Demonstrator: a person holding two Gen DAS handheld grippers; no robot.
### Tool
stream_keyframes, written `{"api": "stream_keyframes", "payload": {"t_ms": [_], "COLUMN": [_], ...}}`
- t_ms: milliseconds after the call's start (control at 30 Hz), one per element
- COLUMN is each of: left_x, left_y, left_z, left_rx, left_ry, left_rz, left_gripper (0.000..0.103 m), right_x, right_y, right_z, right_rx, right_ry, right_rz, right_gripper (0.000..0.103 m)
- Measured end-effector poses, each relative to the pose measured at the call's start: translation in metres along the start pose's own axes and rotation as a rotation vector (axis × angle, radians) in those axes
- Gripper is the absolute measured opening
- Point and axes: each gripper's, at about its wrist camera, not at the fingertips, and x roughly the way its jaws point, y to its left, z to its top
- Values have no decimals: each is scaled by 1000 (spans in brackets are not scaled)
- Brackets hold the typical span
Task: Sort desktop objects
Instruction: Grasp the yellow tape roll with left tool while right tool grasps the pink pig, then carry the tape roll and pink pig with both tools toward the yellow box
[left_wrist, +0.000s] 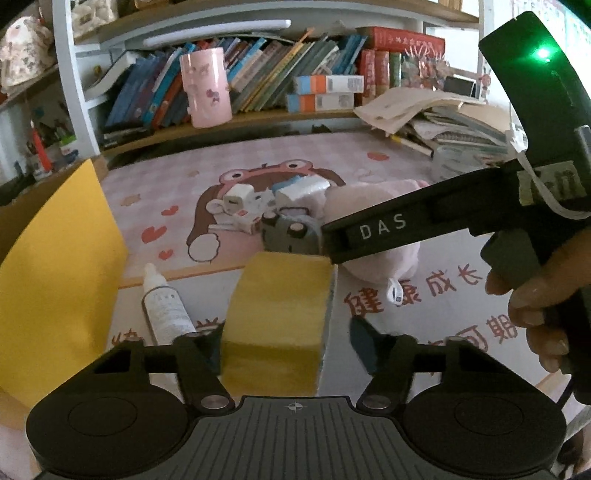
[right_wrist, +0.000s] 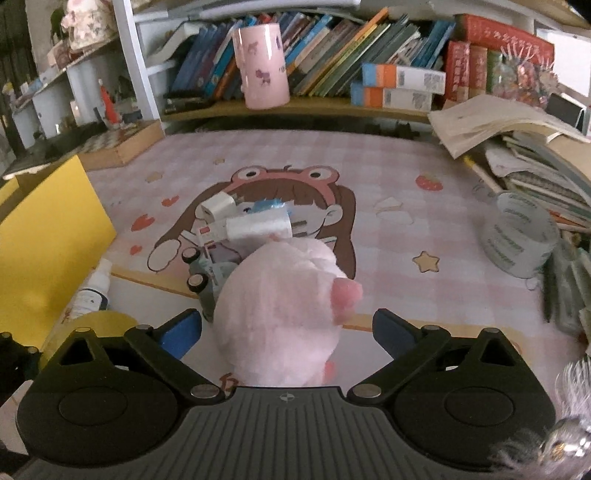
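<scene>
A yellow sponge (left_wrist: 279, 321) lies on the pink cartoon desk mat (left_wrist: 388, 173), between the fingers of my left gripper (left_wrist: 284, 350), which is open around it. A pink plush toy (right_wrist: 284, 310) lies between the wide-open fingers of my right gripper (right_wrist: 288, 332); it also shows in the left wrist view (left_wrist: 373, 206), partly hidden by the right gripper's body. Behind it sits a cluster of white chargers (right_wrist: 236, 218), a tissue pack and a small grey toy car (right_wrist: 207, 273). A white spray bottle (left_wrist: 164, 306) lies left of the sponge.
A yellow box (left_wrist: 51, 266) stands at the left. A pink cup (right_wrist: 262, 62) and rows of books fill the back shelf. A messy stack of books and papers (right_wrist: 517, 147) and a tape roll (right_wrist: 521, 240) crowd the right.
</scene>
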Motion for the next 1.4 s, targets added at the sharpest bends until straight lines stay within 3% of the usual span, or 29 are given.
{"api": "stream_keyframes", "payload": {"t_ms": [33, 133, 333, 500, 800, 1200, 1400], "left_x": [1, -2, -15, -26, -53, -121, -148], "left_y": [2, 7, 6, -2, -2, 22, 38], "left_z": [-1, -3, -4, -5, -14, -30, -48], "left_rx": [-13, -66, -98, -57, -88, -209, -219], "left_ry": [11, 26, 0, -22, -59, -147, -157], "left_rz": [-4, -11, 1, 4, -40, -76, -77], "left_gripper": [40, 41, 40, 40, 40, 40, 40], "right_x": [1, -2, -21, -37, -68, -123, -149], "right_y": [0, 0, -5, -10, -11, 24, 54], "right_z": [-1, -3, -15, -24, -45, -64, -82], "right_rx": [-4, -17, 19, 69, 185, 171, 144], "right_ry": [9, 7, -11, -22, -26, -93, -122], "right_rz": [6, 15, -11, -36, -60, -52, -54], "right_gripper": [63, 59, 57, 57, 57, 58, 58]}}
